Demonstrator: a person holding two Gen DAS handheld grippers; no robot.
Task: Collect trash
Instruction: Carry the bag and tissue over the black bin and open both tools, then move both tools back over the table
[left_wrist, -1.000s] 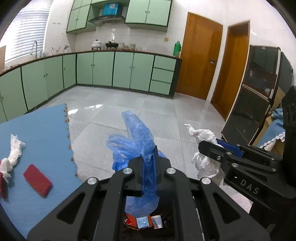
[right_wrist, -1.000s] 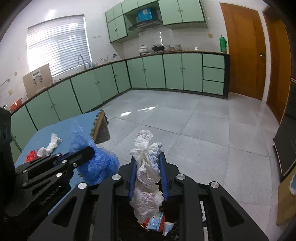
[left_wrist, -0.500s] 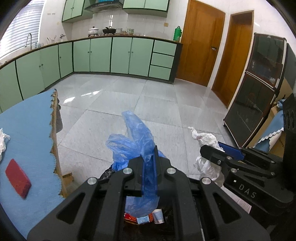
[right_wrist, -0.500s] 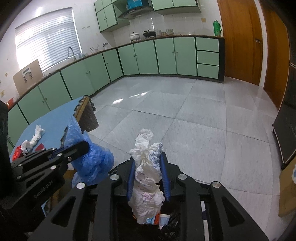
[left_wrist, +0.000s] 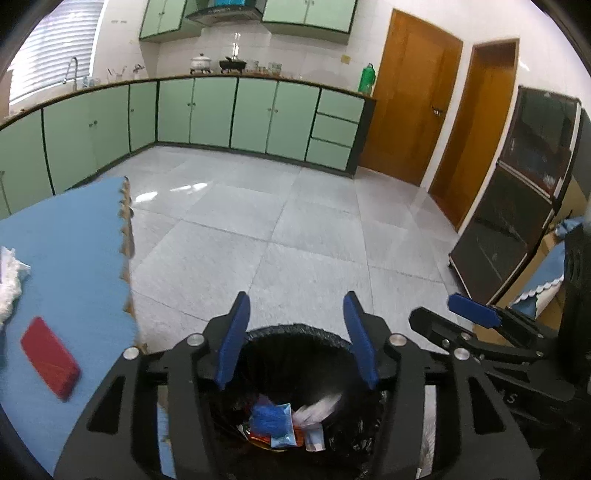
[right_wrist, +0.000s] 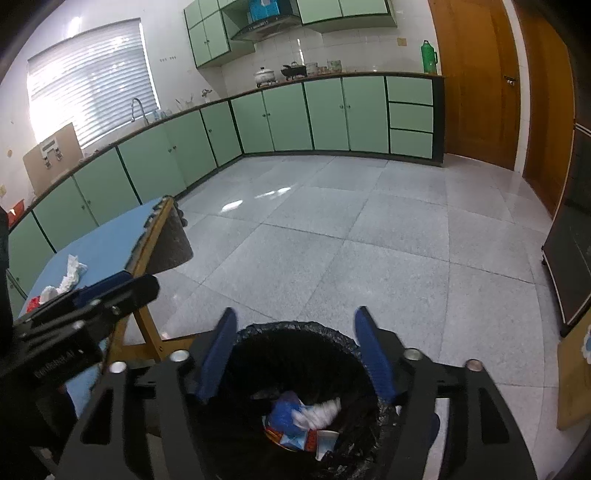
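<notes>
Green kitchen cabinets (left_wrist: 207, 110) line the far wall beyond a grey tiled floor (left_wrist: 295, 229). Both the left hand-held gripper (left_wrist: 297, 339) and the right hand-held gripper (right_wrist: 297, 354) hang spread and empty over the black-lined trash bin (right_wrist: 258, 354), where a blue plastic bag (right_wrist: 282, 415) and crumpled tissue (right_wrist: 319, 410) lie inside. At 9 o'clock, the blue desk (left_wrist: 74, 240) carries a red packet (left_wrist: 50, 358) and white tissue (left_wrist: 9, 284).

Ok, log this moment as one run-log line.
phase: trash released | left gripper: open, empty | right gripper: open, empty | blue bag, white tissue: in bin | red packet: on table
</notes>
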